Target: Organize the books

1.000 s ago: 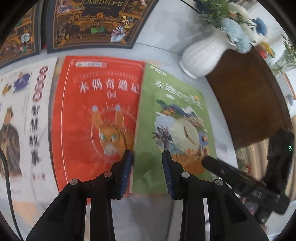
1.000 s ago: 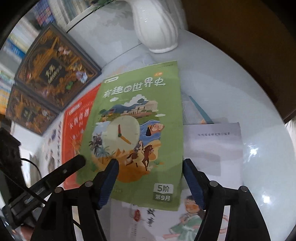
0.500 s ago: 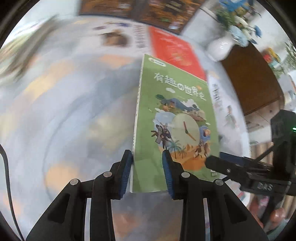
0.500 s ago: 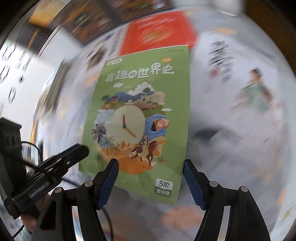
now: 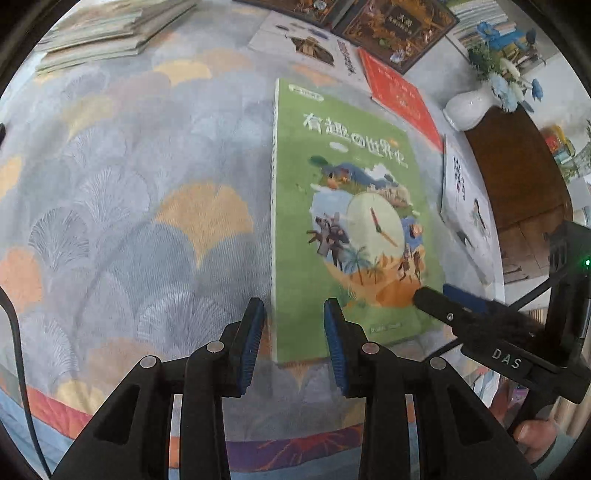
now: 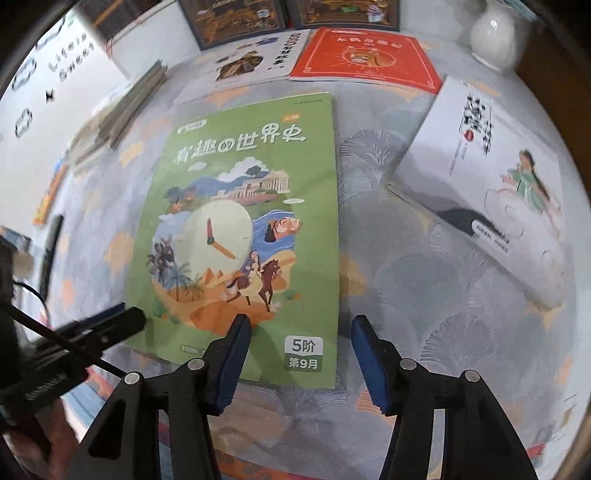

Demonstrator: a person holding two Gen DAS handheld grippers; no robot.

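Note:
A green book [image 5: 351, 206] with a clock on its cover sits low over a fan-patterned cloth [image 5: 129, 192]; I cannot tell if it rests on the cloth. My left gripper [image 5: 293, 306] is shut on the book's near spine corner, one pad on the cover and one at the spine edge. My right gripper [image 6: 301, 321] straddles the green book [image 6: 243, 229] at its near right corner. Its jaws are closing, with one pad over the cover and the other still clear of the edge. In the left wrist view the right gripper's fingers [image 5: 436, 299] reach onto that corner.
Beyond the green book lie a red book [image 6: 362, 59], a white book [image 6: 255, 59] and dark ornate books [image 6: 236, 14]. Another white book [image 6: 491, 177] lies to the right. A book stack [image 5: 107, 33] sits far left. A white vase [image 6: 493, 33] and brown wood [image 5: 517, 166] stand at the right.
Both grippers have carried the green book off the red book, away from the vase, to over the patterned cloth. The right gripper's jaws have narrowed around the book's corner.

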